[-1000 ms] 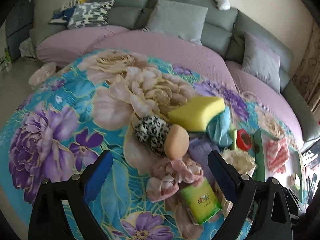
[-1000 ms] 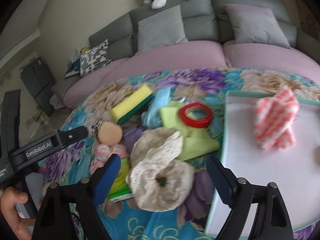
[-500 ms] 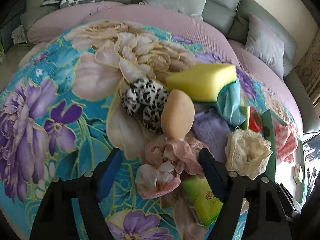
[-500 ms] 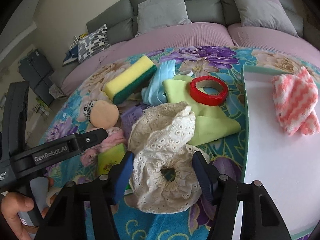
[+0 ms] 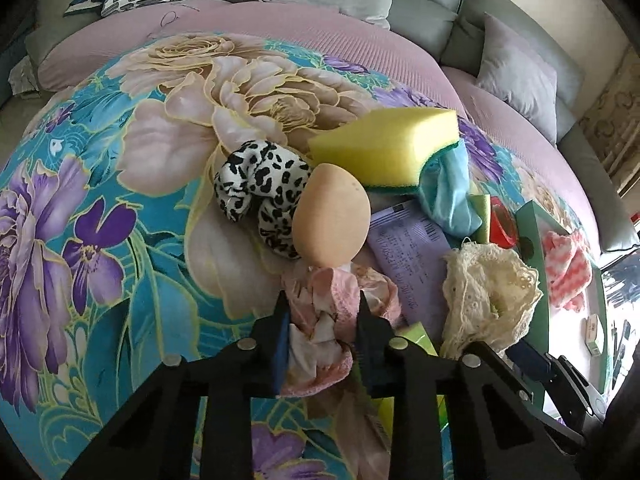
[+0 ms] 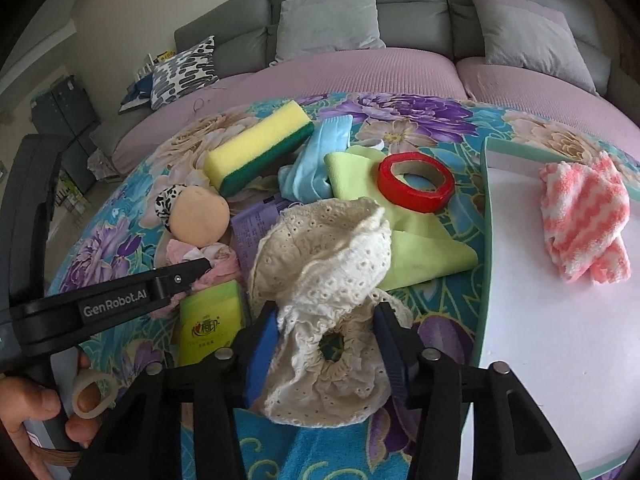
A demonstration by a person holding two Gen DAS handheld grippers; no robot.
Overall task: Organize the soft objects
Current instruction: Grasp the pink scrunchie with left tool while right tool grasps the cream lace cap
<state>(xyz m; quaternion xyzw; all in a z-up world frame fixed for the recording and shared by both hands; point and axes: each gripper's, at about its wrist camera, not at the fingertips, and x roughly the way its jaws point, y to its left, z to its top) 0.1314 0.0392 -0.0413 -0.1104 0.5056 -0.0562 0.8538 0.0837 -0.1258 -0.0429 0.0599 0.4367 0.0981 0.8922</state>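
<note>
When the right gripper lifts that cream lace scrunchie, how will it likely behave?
Probably floppy: the lace scrunchie already bunches and folds between the right gripper fingers. It looks light, being thin eyelet fabric. It seems unlikely to slip, since the ruffles are pinched, though loose frills may drag over the yellow cloth beside it.

Both grippers are matte black with blue pads inside the fingers and round silver screws on top. The left gripper (image 6: pixel 200 270) carries white "GenRobot.AI" lettering along one finger. The hand (image 6: pixel 36 420) gripping its grey handle is bare-skinned.
</note>
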